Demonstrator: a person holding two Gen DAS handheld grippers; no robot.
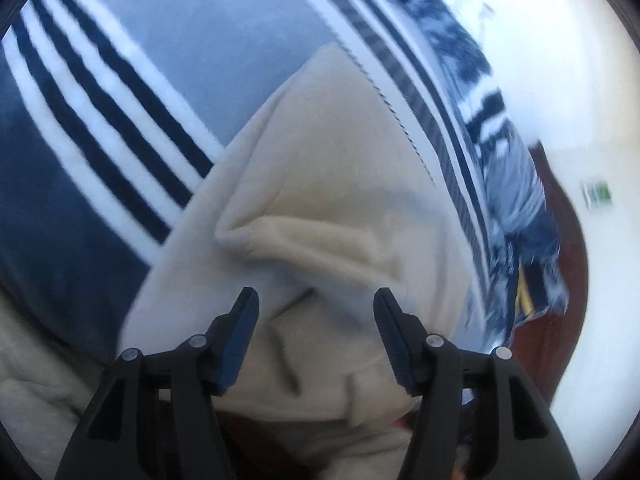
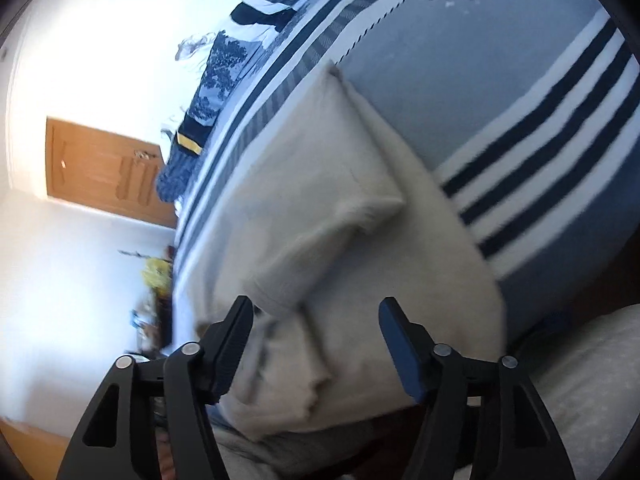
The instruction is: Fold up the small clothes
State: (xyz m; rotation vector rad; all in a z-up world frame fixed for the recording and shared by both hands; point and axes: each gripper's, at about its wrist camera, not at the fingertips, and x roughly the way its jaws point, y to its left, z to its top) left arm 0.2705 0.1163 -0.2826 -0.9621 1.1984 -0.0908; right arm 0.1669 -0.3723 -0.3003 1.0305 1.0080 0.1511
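Two wrist fisheyes, close over the bed

Each looks forward between its own gripper fingers; both share the beige garment on the striped blanket.

The left tongs stand spread wide with nothing between them, over a cream garment lying rumpled on a blue bedspread with dark and white stripes.

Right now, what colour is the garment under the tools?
Plain cream-beige garment, no pattern, lying on a blue-grey striped blanket. Shows best in the right wrist view.
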